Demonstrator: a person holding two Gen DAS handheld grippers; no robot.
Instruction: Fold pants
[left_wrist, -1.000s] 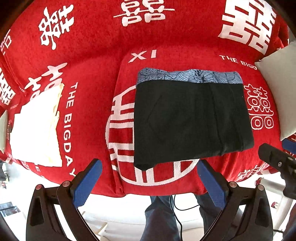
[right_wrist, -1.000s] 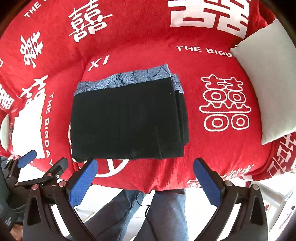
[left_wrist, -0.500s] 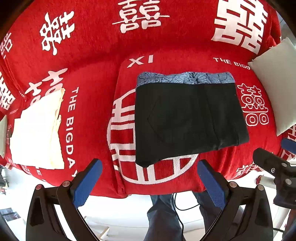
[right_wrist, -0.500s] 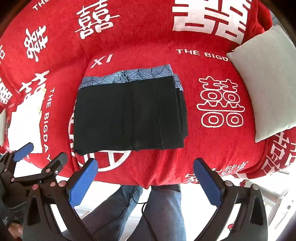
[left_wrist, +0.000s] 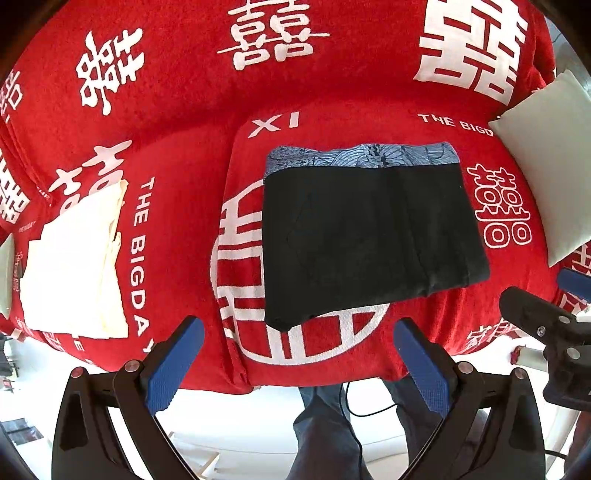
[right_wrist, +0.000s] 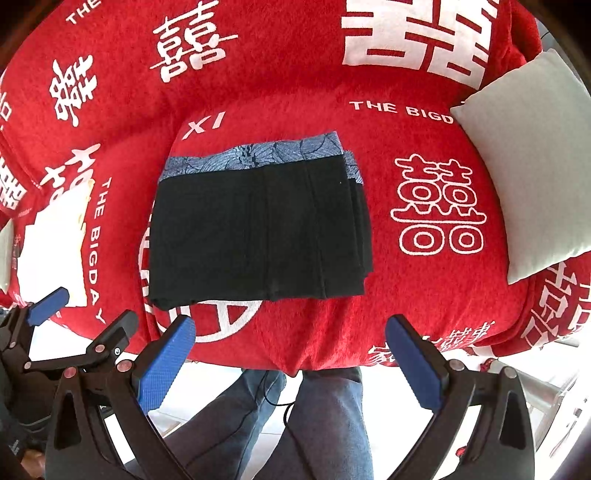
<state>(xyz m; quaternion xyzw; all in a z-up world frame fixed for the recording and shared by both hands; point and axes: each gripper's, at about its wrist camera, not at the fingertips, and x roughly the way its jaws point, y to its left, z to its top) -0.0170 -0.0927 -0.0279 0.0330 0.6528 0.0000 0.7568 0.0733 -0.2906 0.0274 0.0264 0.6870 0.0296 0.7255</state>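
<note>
— Black fabric pants with a blue-grey patterned waistband (left_wrist: 369, 236), already folded into a flat rectangle, lying mid-way across the red plush sofa cover with white characters (left_wrist: 184, 110), near its front edge. Waistband toward the back, folded edge toward the front.

— And the grippers?

— Left gripper (left_wrist: 295, 354) spread wide, holding nothing, hovering just off the front edge of the cover. Right gripper (right_wrist: 288, 354) likewise released and empty, over the same front edge. Neither touching the cloth.

— Handling?

— Probably light, soft and limp; no stiffness to count on. Several layers stacked at the right side, visible as stepped edges in the right wrist view, so likely to slide apart if lifted by one layer only. Plush cover probably grippy enough to drag on the bottom layer.

— Where to take hold?

— Best guess: pinch through all layers at the two front corners, or at the thicker waistband corners, one gripper each. Front left corner sticks out slightly and looks easiest to catch.

— Anything else nearby?

— Folded cream-coloured cloth (left_wrist: 74, 258) toward the left end of the cover, well apart from the pants. Pale grey square cushion (right_wrist: 524, 166) at the right end, also apart.

— Progress?

— Looks close to finished; perhaps one tidy-up left.
</note>
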